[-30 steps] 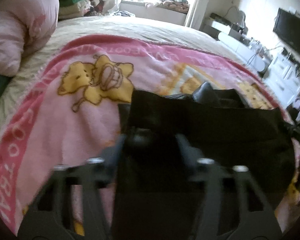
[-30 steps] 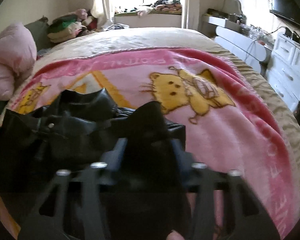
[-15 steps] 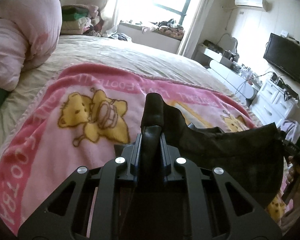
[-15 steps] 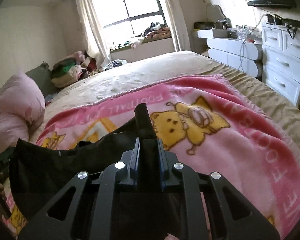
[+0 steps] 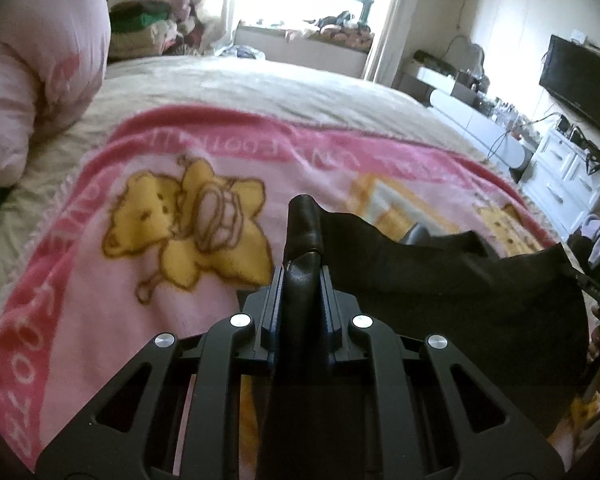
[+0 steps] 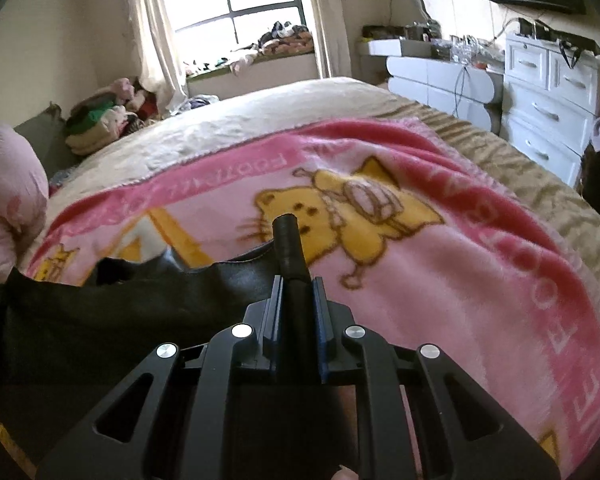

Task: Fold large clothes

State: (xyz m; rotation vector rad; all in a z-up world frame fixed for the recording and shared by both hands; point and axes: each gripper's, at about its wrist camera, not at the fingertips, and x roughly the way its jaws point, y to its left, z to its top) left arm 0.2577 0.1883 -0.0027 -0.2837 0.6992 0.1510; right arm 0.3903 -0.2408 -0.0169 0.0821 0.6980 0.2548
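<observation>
A black leather-like garment [image 5: 460, 288] hangs stretched between my two grippers, lifted over the pink cartoon blanket [image 5: 140, 240]. My left gripper [image 5: 302, 280] is shut on the garment's left edge, which sticks up as a folded tab between the fingers. In the right wrist view my right gripper [image 6: 296, 284] is shut on the garment's [image 6: 140, 308] right edge, with a rolled tab standing above the fingers. The cloth spans to the left there, over the blanket [image 6: 440, 280]. Its lower part is hidden behind the gripper bodies.
The beige bed [image 5: 260, 84] carries a pink duvet roll [image 5: 32, 72] at the left and a pile of folded clothes [image 6: 100, 124] at the far corner. White drawers [image 6: 548, 92] and a wall TV [image 5: 580, 84] stand to the right. A window [image 6: 232, 4] is behind.
Both grippers closed on the garment's edges and lifted it off the blanket. The views tilted up, then dipped slightly, with the cloth stretched between them.
</observation>
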